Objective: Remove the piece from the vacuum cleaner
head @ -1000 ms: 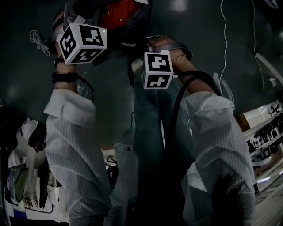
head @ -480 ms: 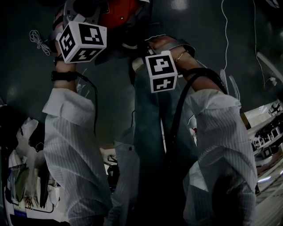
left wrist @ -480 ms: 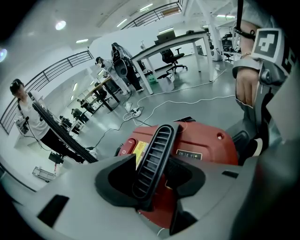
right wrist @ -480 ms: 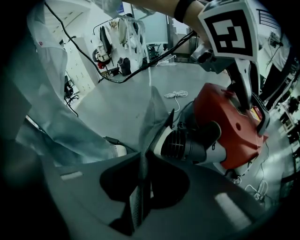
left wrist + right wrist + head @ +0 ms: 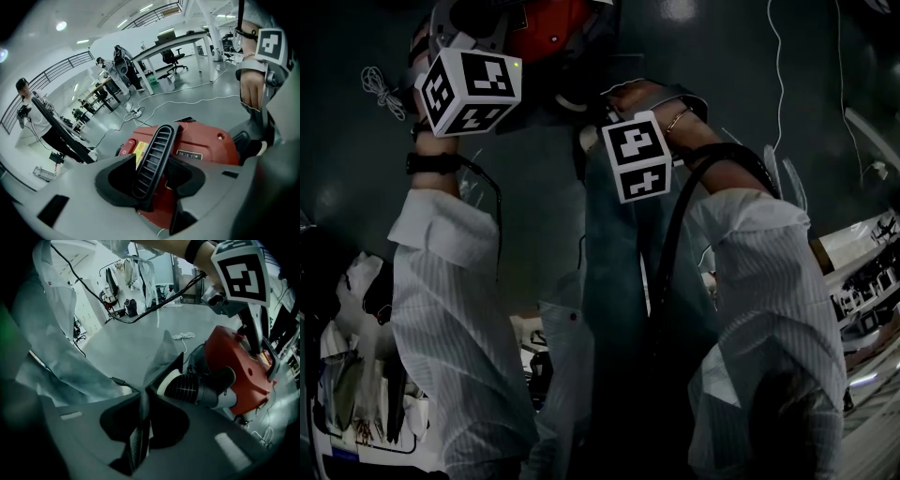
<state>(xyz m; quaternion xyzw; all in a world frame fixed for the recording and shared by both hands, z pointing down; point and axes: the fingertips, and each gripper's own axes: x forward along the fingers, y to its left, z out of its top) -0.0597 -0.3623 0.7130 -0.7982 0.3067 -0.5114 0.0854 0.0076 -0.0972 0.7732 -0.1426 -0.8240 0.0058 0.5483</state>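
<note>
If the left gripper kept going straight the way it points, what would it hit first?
The black ribbed handle, already between the left gripper's jaws; then probably the vacuum cleaner's red body.

Both sleeved arms reach forward and down, the left arm [image 5: 450, 281] beside the right arm [image 5: 759, 281]. The left tongs [image 5: 151, 180] tilt downward, jaws clamped on a ribbed black handle [image 5: 154, 154]. The right tongs [image 5: 140, 427] point more steeply down, jaws pressed together.
</note>
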